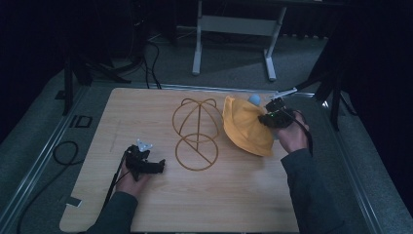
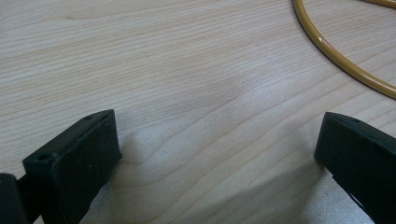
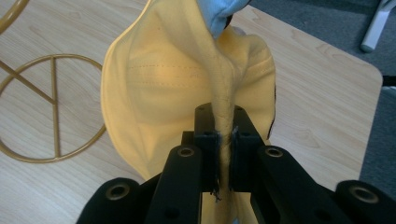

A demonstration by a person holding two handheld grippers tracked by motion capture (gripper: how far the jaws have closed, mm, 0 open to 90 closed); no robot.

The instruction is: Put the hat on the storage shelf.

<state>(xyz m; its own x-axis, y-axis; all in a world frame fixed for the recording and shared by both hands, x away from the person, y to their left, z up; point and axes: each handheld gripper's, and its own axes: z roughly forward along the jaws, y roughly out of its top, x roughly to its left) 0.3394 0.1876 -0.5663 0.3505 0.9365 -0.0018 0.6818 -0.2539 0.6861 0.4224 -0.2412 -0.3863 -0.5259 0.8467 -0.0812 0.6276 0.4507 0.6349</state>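
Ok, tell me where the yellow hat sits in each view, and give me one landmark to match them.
High view: the hat is right of centre on the table, its rim pinched by the right gripper.
Left gripper view: the hat is not in this picture.
Right gripper view: the hat rises at centre, its rim clamped between the jaws.
Shared landmark: the gold wire stand.

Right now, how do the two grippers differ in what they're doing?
The right gripper is shut on the yellow hat's edge; the left gripper stands open with nothing between its jaws. The right one is beside the wire stand, at the hat; the left rests low over bare table. Both are black, hand-held.
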